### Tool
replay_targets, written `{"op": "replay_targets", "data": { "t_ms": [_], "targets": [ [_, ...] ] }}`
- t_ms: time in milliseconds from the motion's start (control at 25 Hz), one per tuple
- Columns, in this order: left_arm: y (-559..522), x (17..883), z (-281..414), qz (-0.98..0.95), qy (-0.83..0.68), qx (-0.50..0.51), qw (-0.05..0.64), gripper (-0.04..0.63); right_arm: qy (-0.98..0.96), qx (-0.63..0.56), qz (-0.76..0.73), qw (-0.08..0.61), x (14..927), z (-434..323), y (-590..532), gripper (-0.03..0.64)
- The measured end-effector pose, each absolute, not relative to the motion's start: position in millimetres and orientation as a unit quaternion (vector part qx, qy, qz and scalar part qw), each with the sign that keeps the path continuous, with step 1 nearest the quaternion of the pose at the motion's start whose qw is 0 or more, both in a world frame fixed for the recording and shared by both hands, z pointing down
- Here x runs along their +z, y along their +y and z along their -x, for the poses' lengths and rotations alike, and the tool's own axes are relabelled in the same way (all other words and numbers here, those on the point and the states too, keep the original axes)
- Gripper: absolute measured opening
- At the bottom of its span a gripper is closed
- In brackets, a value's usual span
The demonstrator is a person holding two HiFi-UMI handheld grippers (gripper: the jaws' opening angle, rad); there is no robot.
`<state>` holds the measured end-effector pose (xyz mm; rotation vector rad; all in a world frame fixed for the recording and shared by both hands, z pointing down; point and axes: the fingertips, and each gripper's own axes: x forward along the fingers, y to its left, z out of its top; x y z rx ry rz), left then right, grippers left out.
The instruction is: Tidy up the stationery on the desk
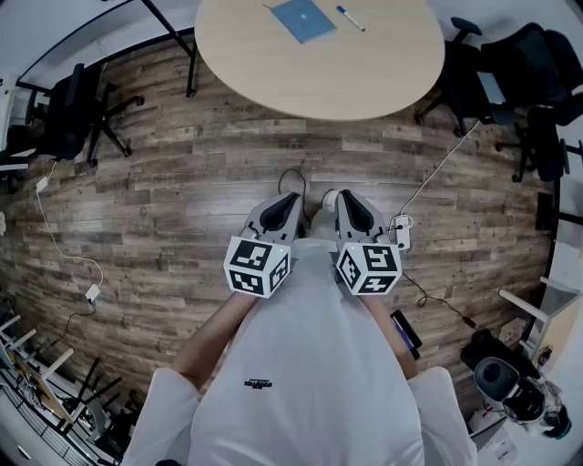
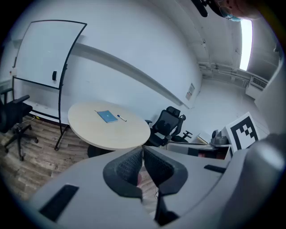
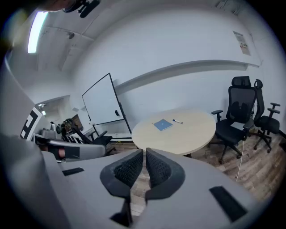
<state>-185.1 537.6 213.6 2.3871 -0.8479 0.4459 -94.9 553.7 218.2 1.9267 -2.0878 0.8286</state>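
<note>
Not started: both grippers empty, well short of the table.

The left gripper [image 1: 291, 197] and right gripper [image 1: 337, 195] are held side by side close to the person's body, above the wood floor [image 1: 164, 182]. Each has its jaws closed together with nothing between them. The round table [image 1: 319, 77] stands far ahead, well apart from both. On its far part lie a blue notebook [image 1: 303, 19] and, just right of it, a pen [image 1: 351, 18], not touching. Nothing else shows on the top. As I judge it, nothing is tidied yet: both items lie loose and the whole job remains, first closing in on the table, then picking up pen and notebook. No holder or tray is in view, so where they belong I cannot tell.
</note>
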Motion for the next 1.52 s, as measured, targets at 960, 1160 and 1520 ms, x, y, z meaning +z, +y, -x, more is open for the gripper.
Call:
{"op": "replay_targets", "data": {
  "t_ms": [960, 1160, 1520],
  "targets": [
    [413, 198, 159, -0.889, -0.333, 0.159, 0.269, 0.031, -0.730, 0.261, -0.627, 0.076, 210, 77, 422, 0.049],
    [327, 204, 116, -0.883, -0.339, 0.173, 0.273, 0.031, -0.737, 0.263, -0.618, 0.082, 215, 29, 329, 0.049],
    [182, 210, 36, -0.860, -0.377, 0.197, 0.280, 0.032, -0.757, 0.268, -0.590, 0.084, 222, -64, 174, 0.049]
  ]
}}
